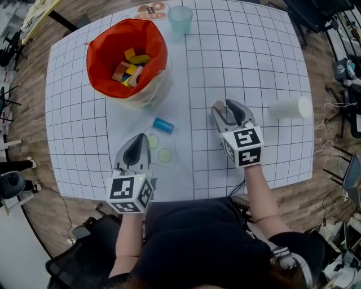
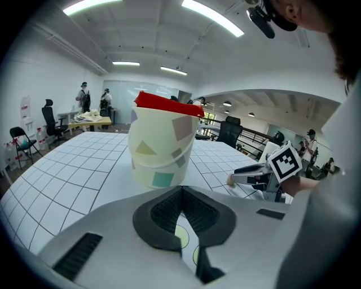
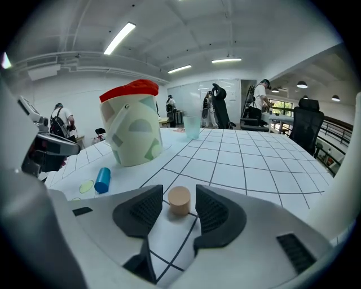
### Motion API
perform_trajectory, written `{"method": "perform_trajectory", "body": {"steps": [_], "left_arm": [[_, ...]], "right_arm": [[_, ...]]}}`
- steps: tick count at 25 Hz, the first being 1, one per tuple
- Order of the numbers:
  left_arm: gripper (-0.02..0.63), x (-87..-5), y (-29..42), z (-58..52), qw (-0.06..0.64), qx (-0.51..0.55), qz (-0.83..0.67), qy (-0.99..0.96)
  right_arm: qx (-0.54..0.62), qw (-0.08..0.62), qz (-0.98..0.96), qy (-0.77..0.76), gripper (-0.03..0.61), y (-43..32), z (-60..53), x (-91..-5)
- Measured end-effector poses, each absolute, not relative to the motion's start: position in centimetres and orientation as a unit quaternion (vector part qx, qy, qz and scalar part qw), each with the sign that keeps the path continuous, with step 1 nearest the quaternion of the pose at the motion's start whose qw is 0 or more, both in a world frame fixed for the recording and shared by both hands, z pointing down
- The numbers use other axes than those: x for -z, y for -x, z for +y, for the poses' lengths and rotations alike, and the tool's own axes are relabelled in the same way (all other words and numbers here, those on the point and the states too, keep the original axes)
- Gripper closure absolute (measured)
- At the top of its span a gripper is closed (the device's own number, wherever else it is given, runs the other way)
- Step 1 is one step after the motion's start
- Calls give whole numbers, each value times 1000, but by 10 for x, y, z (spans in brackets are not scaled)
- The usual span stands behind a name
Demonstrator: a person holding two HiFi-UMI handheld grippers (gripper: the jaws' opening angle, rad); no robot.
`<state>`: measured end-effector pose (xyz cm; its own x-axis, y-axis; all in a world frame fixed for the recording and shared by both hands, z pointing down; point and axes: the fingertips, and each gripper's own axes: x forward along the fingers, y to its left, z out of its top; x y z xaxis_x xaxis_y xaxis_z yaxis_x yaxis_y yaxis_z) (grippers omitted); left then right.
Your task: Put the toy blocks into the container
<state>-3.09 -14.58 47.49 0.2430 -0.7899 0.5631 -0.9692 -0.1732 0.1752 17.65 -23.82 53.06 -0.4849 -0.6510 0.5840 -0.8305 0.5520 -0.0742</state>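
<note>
The pale container [image 1: 148,90] with a red lining [image 1: 107,48] stands at the table's far left and holds several coloured blocks [image 1: 131,69]. A tan cylinder block [image 3: 180,200] stands upright on the table between the pads of my right gripper [image 3: 178,192], which is open, with a small gap on each side. In the head view that gripper [image 1: 224,107] sits right of centre and hides the block. A blue cylinder [image 1: 163,125] lies on its side and two yellow-green discs [image 1: 164,155] lie flat just ahead of my left gripper [image 1: 138,142]. Its jaws are shut and empty.
A light blue cup [image 1: 180,20] and an orange ring [image 1: 151,9] stand at the far edge. A white roll [image 1: 290,107] lies near the right edge. The gridded table [image 1: 248,51] ends just behind both grippers. Chairs and people show far off.
</note>
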Motion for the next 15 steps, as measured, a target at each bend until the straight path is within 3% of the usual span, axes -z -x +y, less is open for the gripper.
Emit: {"method": "perform_trajectory", "body": {"steps": [15], "left_arm": [[589,-485,54,-158,269,-176,-570,-756]], "right_arm": [[-199,281,-814,-467,423,-170,-239,-549]]}}
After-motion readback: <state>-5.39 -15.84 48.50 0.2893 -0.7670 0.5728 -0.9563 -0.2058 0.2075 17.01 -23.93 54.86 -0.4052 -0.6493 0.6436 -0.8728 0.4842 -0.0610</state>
